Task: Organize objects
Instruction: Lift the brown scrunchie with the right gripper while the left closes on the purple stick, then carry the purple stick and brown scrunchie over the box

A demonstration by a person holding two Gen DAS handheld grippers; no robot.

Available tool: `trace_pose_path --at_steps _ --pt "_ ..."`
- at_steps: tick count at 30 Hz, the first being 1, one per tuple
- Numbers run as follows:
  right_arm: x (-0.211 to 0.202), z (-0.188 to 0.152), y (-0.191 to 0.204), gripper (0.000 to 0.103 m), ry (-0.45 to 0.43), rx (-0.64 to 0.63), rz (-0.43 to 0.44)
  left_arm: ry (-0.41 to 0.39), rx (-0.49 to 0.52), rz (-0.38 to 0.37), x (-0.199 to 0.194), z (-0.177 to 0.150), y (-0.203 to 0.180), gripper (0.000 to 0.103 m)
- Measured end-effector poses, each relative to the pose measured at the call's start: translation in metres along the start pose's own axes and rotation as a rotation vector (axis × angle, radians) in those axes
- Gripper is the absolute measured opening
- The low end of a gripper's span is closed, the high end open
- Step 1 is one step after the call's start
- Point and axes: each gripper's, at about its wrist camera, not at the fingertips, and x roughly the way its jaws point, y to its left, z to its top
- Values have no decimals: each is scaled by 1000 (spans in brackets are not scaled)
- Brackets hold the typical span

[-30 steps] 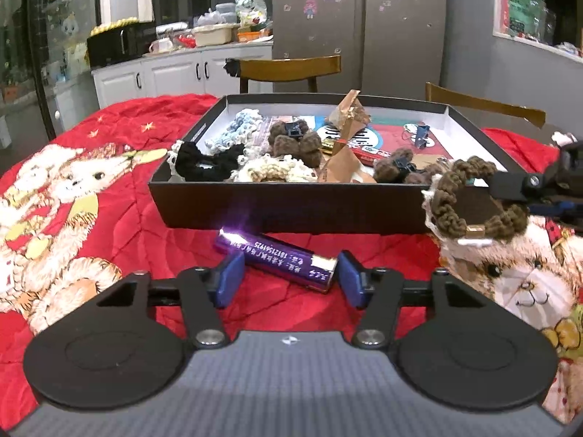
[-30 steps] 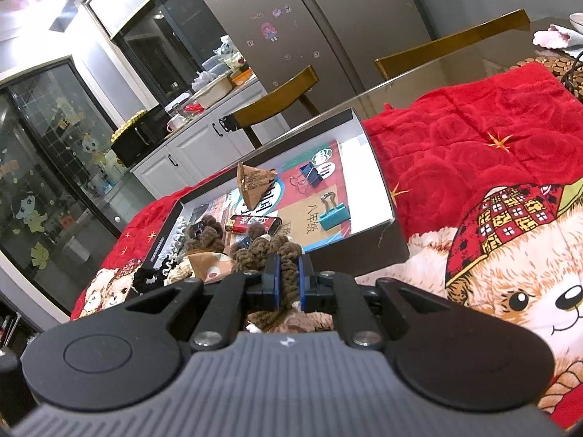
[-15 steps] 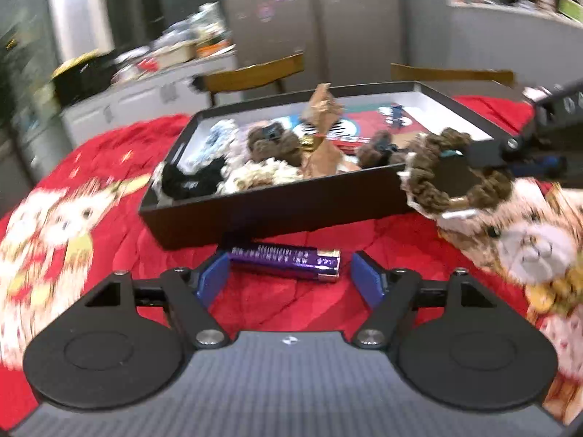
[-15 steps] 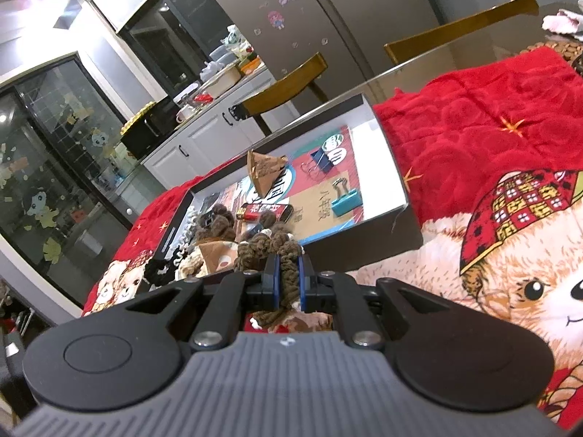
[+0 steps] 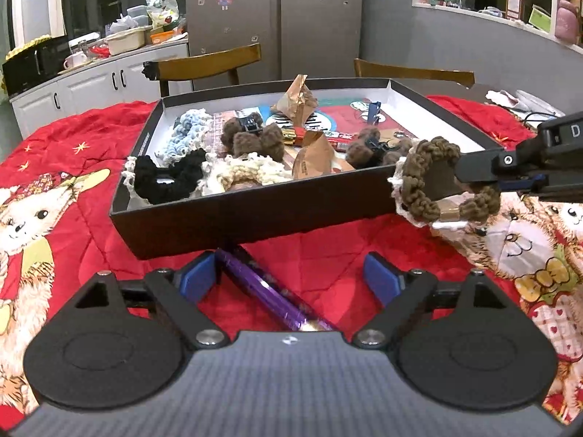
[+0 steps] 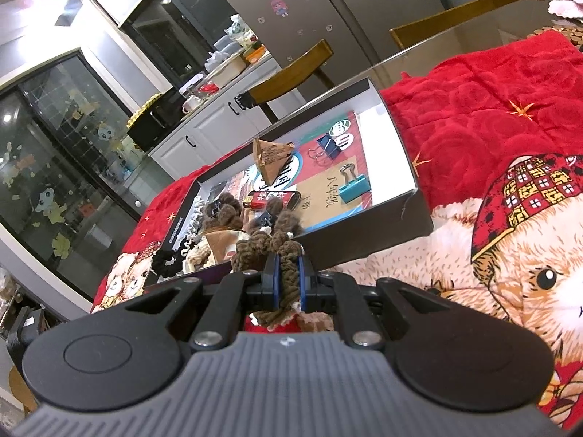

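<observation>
Left claw [image 5: 291,278]: jaws spreading, nothing pinched. A purple tube [image 5: 269,293] lies slantwise on the red blanket [image 5: 73,134] between the blue pads [image 5: 198,278]; its far end is just beside the left pad, and whether the two touch cannot be told. Its near end runs under the claw body.

Just beyond the left claw: a shallow black box [image 5: 233,215], white inside, resting on the blanket. Along its near wall, from left of the claw toward the middle: a black scrunchie [image 5: 171,178], a cream scrunchie [image 5: 247,174], a folded brown paper packet [image 5: 313,156]. Farther in: a pale blue scrunchie [image 5: 182,134], a brown knitted bow [image 5: 255,140], a second dark brown knitted piece [image 5: 368,151], a second, peaked brown paper packet [image 5: 298,100], a printed red sheet on the box floor [image 5: 342,113].

Right claw [image 6: 288,280]: pressed together on a brown scrunchie [image 6: 269,245], the yarn pinched between its pads. From the left claw it shows ahead and to the right [image 5: 473,176], holding the brown scrunchie [image 5: 441,182] just off the box's near right corner, above the blanket.

Beyond the right claw, inside the box [image 6: 400,218]: a red and black lighter [image 6: 271,198], a teal binder clip [image 6: 351,184], a dark blue binder clip [image 6: 328,144].

Farthest: two wooden chairs [image 5: 207,63] behind the worktop, white cabinets [image 5: 87,87], grey fridge [image 5: 273,18].
</observation>
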Motion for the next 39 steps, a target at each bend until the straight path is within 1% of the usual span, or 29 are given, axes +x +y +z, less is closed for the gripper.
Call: trace_pose_path --at_steps 3,5,6,7,8,9,10,11,12,14,19,23,26,28,31,35,39 --pt "1 0 -1 12 0 1 -6 2 -2 9 0 0 0 89" --pt "1 0 -1 12 -1 -2 -7 -4 7 29 -1 -1 -4 83" --pt "1 0 -1 12 -3 -4 -10 -13 6 33 -4 -2 -6 71" --pt "1 0 0 12 -4 -6 -13 -21 4 29 -7 -3 -8 56" --pt "1 0 0 12 -6 -9 -15 -27 5 23 -10 -5 -11 48" --pt "1 0 0 12 -6 -11 -17 -34 17 25 -13 -7 -15 37" --pt "2 0 0 12 -6 -13 -19 -38 38 38 -14 -8 -21 28" --pt "2 -1 1 12 -5 -15 -22 -41 56 47 -16 -8 -26 26" --pt "3 -1 1 12 -5 -15 -25 -41 61 58 -16 -9 -29 25" --pt "3 -1 1 12 -5 -16 -28 -42 53 74 -17 -10 -31 24" --pt "-1 -1 3 12 -22 -25 -23 -39 30 82 -19 -9 -30 24" --pt "-5 0 8 12 -48 -49 -24 -27 13 102 -21 -6 -30 24" --pt "-8 1 12 12 -63 -53 -24 -31 -12 97 -26 -1 -28 24" --pt "-9 2 15 12 -61 -43 -13 -45 -28 100 -31 4 -26 24" --pt "-9 7 18 12 -38 -2 30 -75 -36 115 -41 12 -25 24" --pt "-13 16 35 12 -61 -37 32 -112 -55 109 -57 27 -18 24" --pt "-14 33 50 12 -81 -51 43 -148 -63 120 -65 46 -7 24"
